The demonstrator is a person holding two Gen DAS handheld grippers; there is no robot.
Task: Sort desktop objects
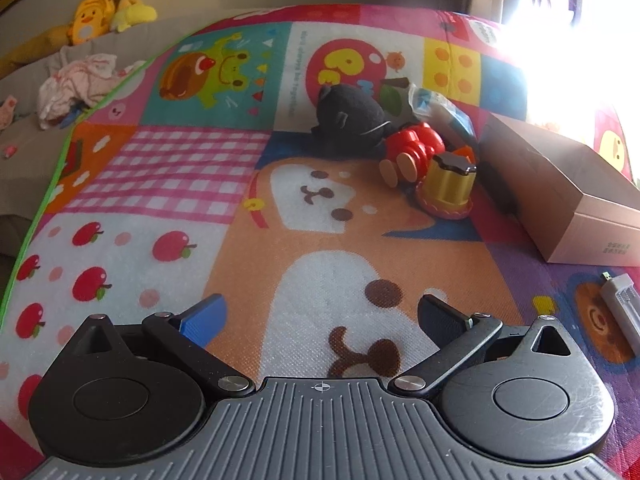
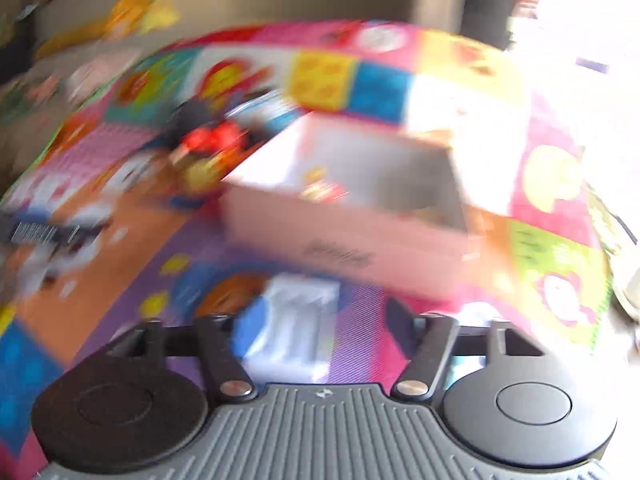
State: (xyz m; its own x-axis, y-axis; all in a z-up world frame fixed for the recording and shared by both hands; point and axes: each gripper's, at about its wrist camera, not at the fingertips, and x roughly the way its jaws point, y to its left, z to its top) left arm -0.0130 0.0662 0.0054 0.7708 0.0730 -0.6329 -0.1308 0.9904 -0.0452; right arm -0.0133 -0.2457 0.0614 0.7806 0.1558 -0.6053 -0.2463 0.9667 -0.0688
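In the left wrist view my left gripper (image 1: 320, 316) hangs open over the cartoon play mat (image 1: 180, 168) with nothing between its fingers. Ahead of it lies a cluster: a black plush toy (image 1: 348, 116), a red wooden toy (image 1: 416, 148) and a gold cylinder with a black cap (image 1: 450, 184). A pink-brown box (image 1: 560, 188) stands to their right. The right wrist view is blurred. There my right gripper (image 2: 324, 320) is open above a white charger-like device (image 2: 296, 320), which lies on the mat by the blue finger. The box (image 2: 360, 240) is open-topped, with a small red and yellow item (image 2: 324, 188) inside.
A white USB device (image 1: 622, 304) lies at the mat's right edge. A blue-wrapped packet (image 1: 440, 108) sits behind the toys. A grey sofa (image 1: 24, 80) on the left holds yellow plush toys (image 1: 104, 12) and crumpled cloth (image 1: 76, 80). Strong window glare fills the upper right.
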